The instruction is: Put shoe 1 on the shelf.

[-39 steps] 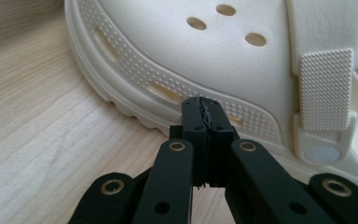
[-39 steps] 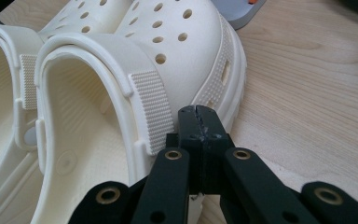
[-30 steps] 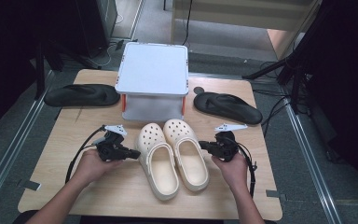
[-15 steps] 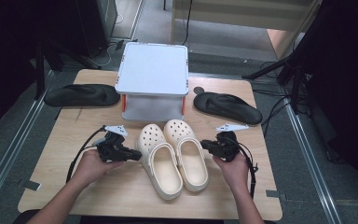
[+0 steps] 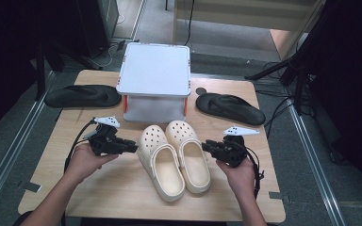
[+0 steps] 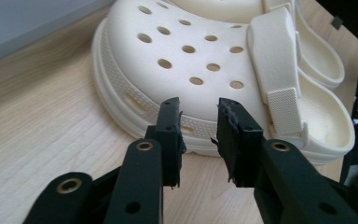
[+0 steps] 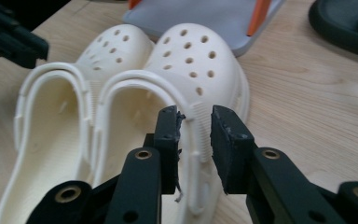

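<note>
On the light wooden table [image 5: 99, 197] we had a pair of cream perforated foam clogs [image 5: 174, 157] lying side by side, touching, toes pointing at the white lidded box with orange posts [image 5: 154, 77] just beyond them. Our left gripper [image 5: 133, 146] sat just beside the outer edge of the left clog [image 6: 186, 70], and its jaws had just been opening, with nothing between them. Our right gripper [image 5: 206, 147] sat just beside the outer edge of the right clog [image 7: 191, 70]; its jaws had likewise just been opening and gripped nothing, the clog's rim showing past the gap. Two black rubber flip-flops lay well apart, one [image 5: 82, 95] left of the box, one [image 5: 231, 107] right.
</note>
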Motion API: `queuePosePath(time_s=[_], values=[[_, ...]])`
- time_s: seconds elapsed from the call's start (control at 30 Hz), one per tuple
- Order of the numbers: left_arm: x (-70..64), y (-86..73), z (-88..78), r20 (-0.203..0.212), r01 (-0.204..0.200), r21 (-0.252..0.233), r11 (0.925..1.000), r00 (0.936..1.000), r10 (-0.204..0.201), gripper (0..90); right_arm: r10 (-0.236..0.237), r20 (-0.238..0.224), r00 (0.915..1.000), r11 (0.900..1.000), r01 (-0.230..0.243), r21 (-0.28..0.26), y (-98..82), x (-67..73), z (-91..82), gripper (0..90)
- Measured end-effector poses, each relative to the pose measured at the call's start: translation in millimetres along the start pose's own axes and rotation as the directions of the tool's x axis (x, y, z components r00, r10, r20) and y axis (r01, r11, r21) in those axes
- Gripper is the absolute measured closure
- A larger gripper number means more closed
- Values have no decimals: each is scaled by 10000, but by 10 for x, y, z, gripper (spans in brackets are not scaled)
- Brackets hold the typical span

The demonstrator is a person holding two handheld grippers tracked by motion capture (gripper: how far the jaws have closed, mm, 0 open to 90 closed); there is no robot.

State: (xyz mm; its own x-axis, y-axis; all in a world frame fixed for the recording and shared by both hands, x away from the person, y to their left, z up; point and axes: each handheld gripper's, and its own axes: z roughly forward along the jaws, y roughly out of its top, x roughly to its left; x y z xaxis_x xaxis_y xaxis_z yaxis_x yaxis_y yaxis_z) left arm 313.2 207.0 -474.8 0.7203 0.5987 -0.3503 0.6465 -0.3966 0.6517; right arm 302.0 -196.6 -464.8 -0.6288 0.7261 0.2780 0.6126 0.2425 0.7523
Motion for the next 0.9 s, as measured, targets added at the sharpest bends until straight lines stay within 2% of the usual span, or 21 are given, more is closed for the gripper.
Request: queuePosePath(time_s=[0.03,0.13,0.3,0.53,0.67,0.9], values=[[3,12,-15,-94,-48,41,10000,9999,48,683,-34,-57,10000,10000,34,-5,3,31,-9,710],[20,55,-53,-169,173,15,9998,9997,-173,606,-231,-169,9996,9997,230,-64,9,124,-18,666],[61,134,-123,-212,238,-83,9997,9995,-240,620,-409,-184,9990,9990,405,-189,11,271,-22,621],[140,352,-243,-247,162,-341,9993,9995,-171,722,-123,-352,9993,9999,122,-6,-87,417,-34,582],[195,478,-282,-208,84,-430,9990,9997,-93,794,-351,-292,9990,9994,353,59,-98,475,-1,562],[267,696,-344,-329,-195,-562,9982,9993,177,864,-374,-113,9992,9991,376,178,-122,529,86,550]])
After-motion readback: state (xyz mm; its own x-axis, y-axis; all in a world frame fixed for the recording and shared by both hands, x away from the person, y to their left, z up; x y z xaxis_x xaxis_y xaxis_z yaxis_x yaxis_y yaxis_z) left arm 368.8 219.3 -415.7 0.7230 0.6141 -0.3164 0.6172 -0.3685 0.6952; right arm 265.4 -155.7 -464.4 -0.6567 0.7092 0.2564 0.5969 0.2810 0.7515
